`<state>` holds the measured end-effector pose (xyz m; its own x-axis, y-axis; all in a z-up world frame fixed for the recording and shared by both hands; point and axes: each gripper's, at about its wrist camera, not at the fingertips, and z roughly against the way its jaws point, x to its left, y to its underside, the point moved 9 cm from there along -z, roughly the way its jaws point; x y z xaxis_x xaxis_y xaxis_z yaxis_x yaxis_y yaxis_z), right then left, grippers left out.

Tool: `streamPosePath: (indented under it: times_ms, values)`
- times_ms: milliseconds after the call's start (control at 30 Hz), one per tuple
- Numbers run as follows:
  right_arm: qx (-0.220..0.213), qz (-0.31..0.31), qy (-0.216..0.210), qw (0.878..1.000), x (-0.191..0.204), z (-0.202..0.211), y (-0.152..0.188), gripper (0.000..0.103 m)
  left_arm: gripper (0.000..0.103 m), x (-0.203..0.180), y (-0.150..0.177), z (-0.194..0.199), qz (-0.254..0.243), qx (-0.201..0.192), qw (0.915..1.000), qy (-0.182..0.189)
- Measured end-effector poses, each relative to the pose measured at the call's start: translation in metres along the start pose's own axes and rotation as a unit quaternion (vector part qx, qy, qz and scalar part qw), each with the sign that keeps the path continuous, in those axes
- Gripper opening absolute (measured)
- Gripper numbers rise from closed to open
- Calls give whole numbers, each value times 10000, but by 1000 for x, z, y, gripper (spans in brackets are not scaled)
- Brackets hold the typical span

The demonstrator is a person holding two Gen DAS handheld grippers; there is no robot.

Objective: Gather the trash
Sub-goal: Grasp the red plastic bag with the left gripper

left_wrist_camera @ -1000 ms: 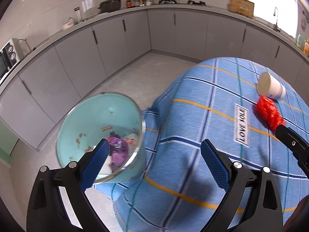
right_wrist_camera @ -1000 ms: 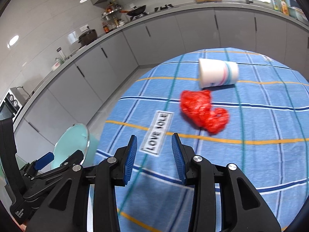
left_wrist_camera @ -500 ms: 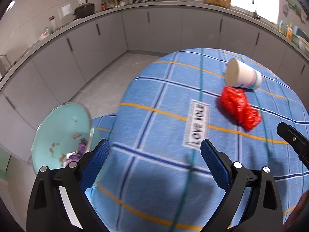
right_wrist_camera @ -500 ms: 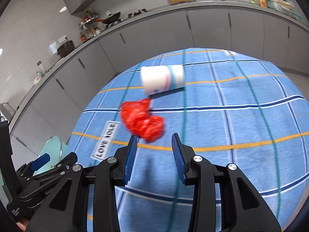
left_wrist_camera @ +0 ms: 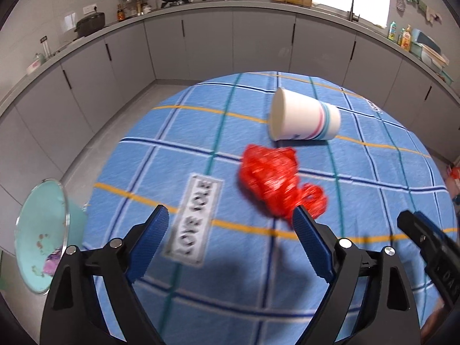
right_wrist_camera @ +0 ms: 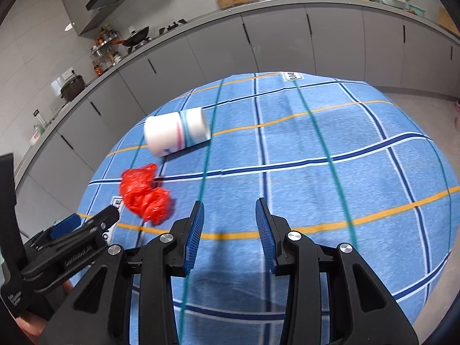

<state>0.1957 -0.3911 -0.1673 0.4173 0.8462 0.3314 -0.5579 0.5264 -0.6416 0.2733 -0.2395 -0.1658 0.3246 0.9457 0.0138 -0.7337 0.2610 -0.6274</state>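
Red wrapper (left_wrist_camera: 277, 184) — beside tipped cup (left_wrist_camera: 304, 119).

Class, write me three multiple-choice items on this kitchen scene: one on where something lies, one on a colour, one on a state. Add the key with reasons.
1. Where is the crumpled wrapper?
A. inside the bin
B. on the tablecloth, near the cup
C. on the counter

2. What colour is the wrapper?
A. red
B. green
C. black

3. How is the paper cup?
A. upright
B. crushed flat
C. lying on its side

Key: B, it lies on the blue checked tablecloth just in front of the cup; A, it is bright red; C, its open mouth faces sideways.
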Motion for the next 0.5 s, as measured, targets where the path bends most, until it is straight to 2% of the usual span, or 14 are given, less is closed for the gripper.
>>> streamPosePath:
  times_ms: [100,233,333,400,467,500]
  values:
    - [0,-75,45,10000,-10,-1,-2,38,83,-18,-5,-12,60,74,9998,145]
    - [50,-152,87,9998,-22,-7,-4,38,72,-32,-9,-29,84,151,9997,160]
    - [91,-143,114,9998,-27,-11,-5,38,69,-35,-8,-43,202,292,9992,197]
    - [140,-76,126,9998,-28,-16,-8,38,59,-33,-6,-47,203,322,9991,197]
    - [160,-17,136,9998,-29,-20,-12,38,41,-31,-4,-52,218,366,9988,228]
    - [155,21,153,9998,-29,-22,-14,38,37,-29,-2,-54,261,376,9986,262]
